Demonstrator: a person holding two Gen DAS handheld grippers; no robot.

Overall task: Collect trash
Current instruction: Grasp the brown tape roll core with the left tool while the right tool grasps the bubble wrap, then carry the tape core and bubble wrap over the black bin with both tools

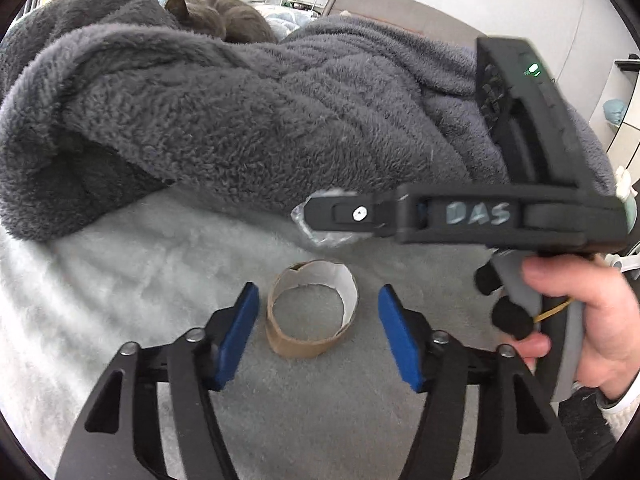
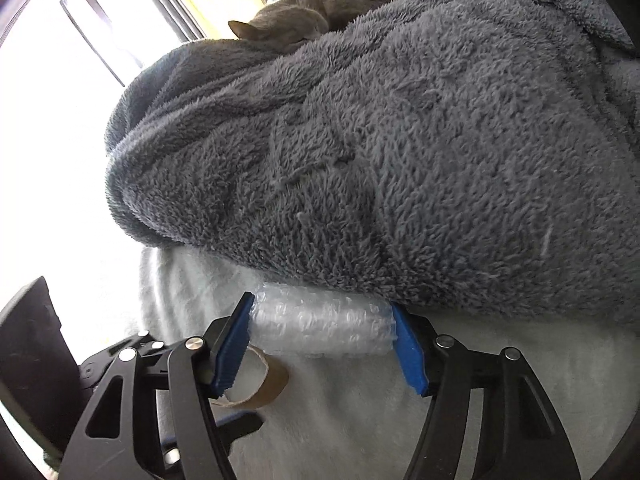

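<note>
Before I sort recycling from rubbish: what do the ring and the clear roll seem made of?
The ring: a cardboard tube offcut, it seems; matte brown outside, pale inside, with a ragged torn edge. The clear roll: bubble wrap, likely thin plastic film; translucent, glossy, covered in small bubbles, with the right gripper pressing on both its ends.

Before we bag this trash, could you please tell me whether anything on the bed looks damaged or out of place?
Yes. The cardboard roll lying on the pale bed cover is torn and jagged along its upper rim. A bubble wrap roll sits against the edge of the grey fleece blanket. A grey cat is curled up on that blanket.
</note>
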